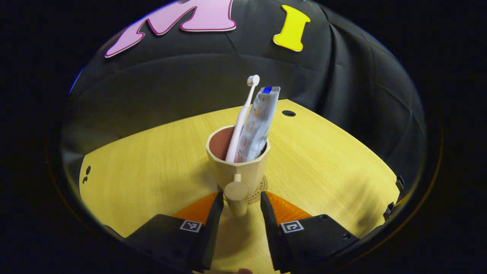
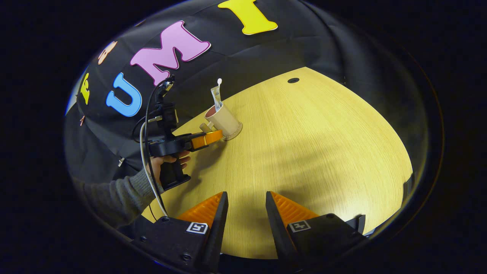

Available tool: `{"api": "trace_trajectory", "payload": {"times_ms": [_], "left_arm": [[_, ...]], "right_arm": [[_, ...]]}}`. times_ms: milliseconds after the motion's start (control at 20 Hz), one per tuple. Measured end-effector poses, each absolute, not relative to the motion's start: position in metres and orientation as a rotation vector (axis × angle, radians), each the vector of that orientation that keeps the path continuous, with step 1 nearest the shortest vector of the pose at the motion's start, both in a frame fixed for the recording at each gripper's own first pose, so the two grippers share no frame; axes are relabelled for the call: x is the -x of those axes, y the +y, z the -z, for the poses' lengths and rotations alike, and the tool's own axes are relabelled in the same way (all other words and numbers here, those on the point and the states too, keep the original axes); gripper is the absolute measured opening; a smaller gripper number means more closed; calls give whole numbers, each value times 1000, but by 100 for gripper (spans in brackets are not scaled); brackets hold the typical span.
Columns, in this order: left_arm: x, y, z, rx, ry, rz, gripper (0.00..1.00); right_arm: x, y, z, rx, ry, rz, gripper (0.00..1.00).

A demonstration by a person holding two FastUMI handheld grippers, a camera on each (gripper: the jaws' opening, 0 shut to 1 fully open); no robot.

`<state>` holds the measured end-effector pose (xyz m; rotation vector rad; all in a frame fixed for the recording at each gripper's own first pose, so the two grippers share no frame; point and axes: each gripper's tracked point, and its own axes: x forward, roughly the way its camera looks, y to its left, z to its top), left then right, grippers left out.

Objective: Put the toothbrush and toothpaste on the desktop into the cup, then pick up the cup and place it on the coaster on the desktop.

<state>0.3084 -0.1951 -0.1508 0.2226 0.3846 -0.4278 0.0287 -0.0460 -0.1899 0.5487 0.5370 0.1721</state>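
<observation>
A beige cup (image 1: 243, 167) stands upright on a round coaster (image 1: 262, 188) on the wooden desktop. It holds a white toothbrush (image 1: 243, 114) and a toothpaste tube (image 1: 258, 121), both leaning to the right. My left gripper (image 1: 240, 199) is open, its fingers either side of the cup's peg handle (image 1: 236, 192) with a gap on the right side. In the right gripper view the cup (image 2: 224, 120) sits far off, with the left gripper (image 2: 205, 139) at its handle, held by a hand (image 2: 167, 161). My right gripper (image 2: 246, 198) hangs open over bare desktop.
The desktop (image 2: 312, 152) spreads wide to the right of the cup. A round cable hole (image 2: 293, 80) lies near its far edge. Black cloth wall stands close behind the cup. A grey sleeve (image 2: 114, 194) and cables (image 2: 146, 125) occupy the left side.
</observation>
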Motion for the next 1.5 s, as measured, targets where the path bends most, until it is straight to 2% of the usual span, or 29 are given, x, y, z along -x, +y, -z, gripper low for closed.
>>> {"api": "trace_trajectory", "payload": {"times_ms": [200, 600, 850, 900, 950, 1500], "left_arm": [[-275, -162, 105, -203, 306, 381, 69], [-162, -59, 39, 0, 214, 225, 70], [-108, 5, 25, 85, 177, 116, 74], [-101, 14, 28, 83, 179, 99, 82], [-95, 20, 30, 82, 180, 87, 74], [-79, 21, 26, 76, 165, 95, 74]], "right_arm": [[-38, -32, 164, -543, 502, -180, 62], [-45, 26, 102, -459, 440, -271, 61], [-45, 68, 71, -384, 402, -342, 62], [-45, 78, 67, -378, 399, -358, 62], [-46, 87, 64, -375, 399, -371, 62], [-52, 108, 38, -353, 368, -405, 62]]}}
